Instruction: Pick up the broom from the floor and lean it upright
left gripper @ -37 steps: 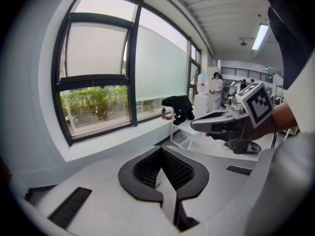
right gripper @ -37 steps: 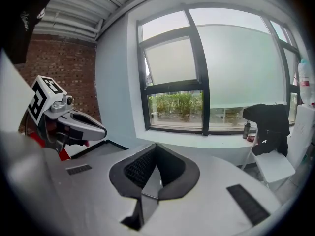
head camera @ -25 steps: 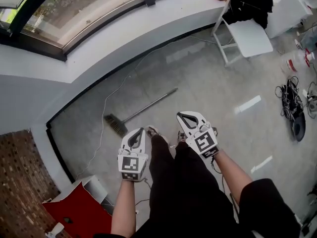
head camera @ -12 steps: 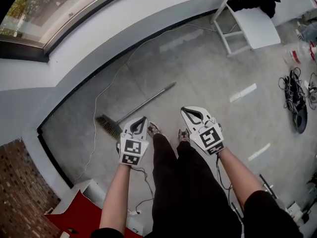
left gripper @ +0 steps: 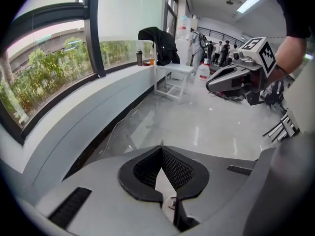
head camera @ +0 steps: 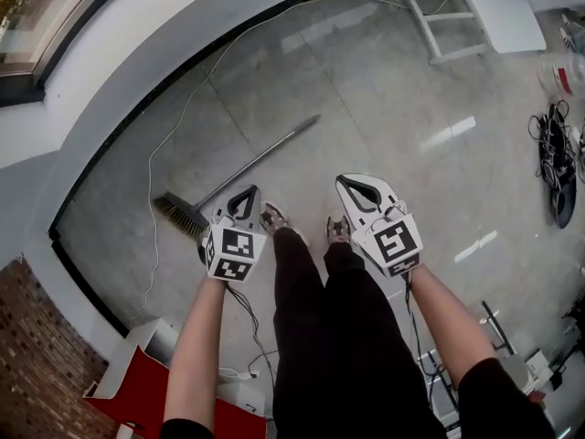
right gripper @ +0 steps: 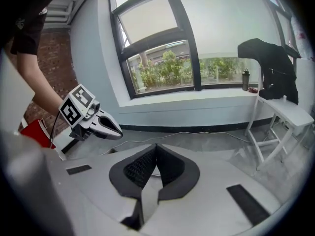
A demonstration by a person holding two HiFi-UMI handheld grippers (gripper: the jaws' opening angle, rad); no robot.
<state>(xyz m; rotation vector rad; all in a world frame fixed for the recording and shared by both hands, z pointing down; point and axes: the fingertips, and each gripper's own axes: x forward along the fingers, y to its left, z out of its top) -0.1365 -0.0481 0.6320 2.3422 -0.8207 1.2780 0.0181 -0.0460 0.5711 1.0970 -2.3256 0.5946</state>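
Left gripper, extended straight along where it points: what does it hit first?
Likely the broom, on its handle near the brush, just ahead of the left gripper in the head view. Depth is unclear: it could reach floor first.

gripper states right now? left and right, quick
Left gripper: closed, holding nothing.
Right gripper: closed, holding nothing.

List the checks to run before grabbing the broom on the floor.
1. Grey long-handled broom lies flat on the floor, handle unobstructed: ok.
2. Left gripper open for a grasp: not ok, jaws shut and empty.
3. Right gripper open: not ok, jaws shut and empty.
4. Thin white cable clear of the broom's bristles: cannot tell.
5. A gripper on the handle: not ok, neither touches it.
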